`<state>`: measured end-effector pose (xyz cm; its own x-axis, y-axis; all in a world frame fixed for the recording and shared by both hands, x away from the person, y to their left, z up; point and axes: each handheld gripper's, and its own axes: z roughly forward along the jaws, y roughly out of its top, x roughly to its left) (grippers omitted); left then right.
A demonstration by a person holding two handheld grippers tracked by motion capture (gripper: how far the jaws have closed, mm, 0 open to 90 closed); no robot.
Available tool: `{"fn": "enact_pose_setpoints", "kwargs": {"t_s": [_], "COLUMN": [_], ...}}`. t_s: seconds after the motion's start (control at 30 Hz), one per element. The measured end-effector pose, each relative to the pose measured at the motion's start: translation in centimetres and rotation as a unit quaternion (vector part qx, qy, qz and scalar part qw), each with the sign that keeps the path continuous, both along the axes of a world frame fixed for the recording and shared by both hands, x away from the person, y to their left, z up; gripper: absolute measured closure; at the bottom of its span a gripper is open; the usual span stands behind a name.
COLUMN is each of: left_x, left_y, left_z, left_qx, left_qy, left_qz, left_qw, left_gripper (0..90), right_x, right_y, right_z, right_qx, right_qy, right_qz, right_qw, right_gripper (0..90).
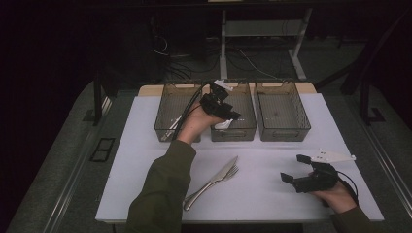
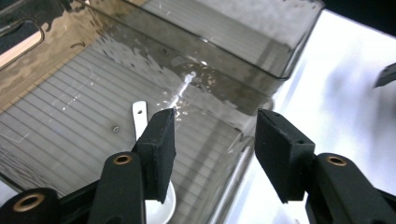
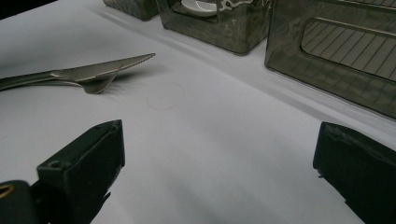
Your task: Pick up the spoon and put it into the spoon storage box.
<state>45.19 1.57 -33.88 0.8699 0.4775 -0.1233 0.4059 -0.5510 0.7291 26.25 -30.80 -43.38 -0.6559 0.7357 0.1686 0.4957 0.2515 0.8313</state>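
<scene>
Left tool [image 2: 211,154], jaws parted and empty, hovers over the white spoon [image 2: 140,122] in the middle bin [image 1: 246,130]; right tool [image 3: 219,172] rests wide open on the desk [image 1: 272,194].

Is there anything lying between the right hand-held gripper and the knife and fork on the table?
Nothing visible does. The right hand-held gripper is open, and bare white table lies between it and the knife and fork, which lie together.

White spoon [image 2: 139,116] in smoky, ribbed, seemingly grey bin [image 2: 70,116].
</scene>
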Motion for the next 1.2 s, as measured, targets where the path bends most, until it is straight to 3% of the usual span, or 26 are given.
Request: {"fn": "enact_pose_setpoints", "kwargs": {"t_s": [0.3,0.43,0.93,1.2], "left_x": [-2.2,-3.1,-7.2,-9.5], "left_y": [1.3,1.9,5.1,6.7], "left_z": [0.9,0.8,-0.9,-1.7], "left_qx": [-0.018,-0.012,-0.049,-0.049], "left_qy": [-0.021,-0.029,-0.044,-0.05], "left_qz": [-0.013,-0.014,-0.009,-0.005], "left_qw": [0.9995,0.9994,0.9978,0.9976], "left_gripper": [42.7,40.5,38.2,37.6], "right_x": [0.0,0.0,0.0,0.0], "right_y": [0.0,0.0,0.2,0.2], "right_z": [0.0,0.0,0.0,0.0], "right_qx": [-0.003,-0.003,-0.004,-0.002], "right_qy": [-0.003,-0.003,-0.002,0.001], "right_qz": [0.0,0.0,0.0,0.0], "right_qw": [1.0,1.0,1.0,1.0], "right_gripper": [2.0,2.0,2.0,2.0]}}
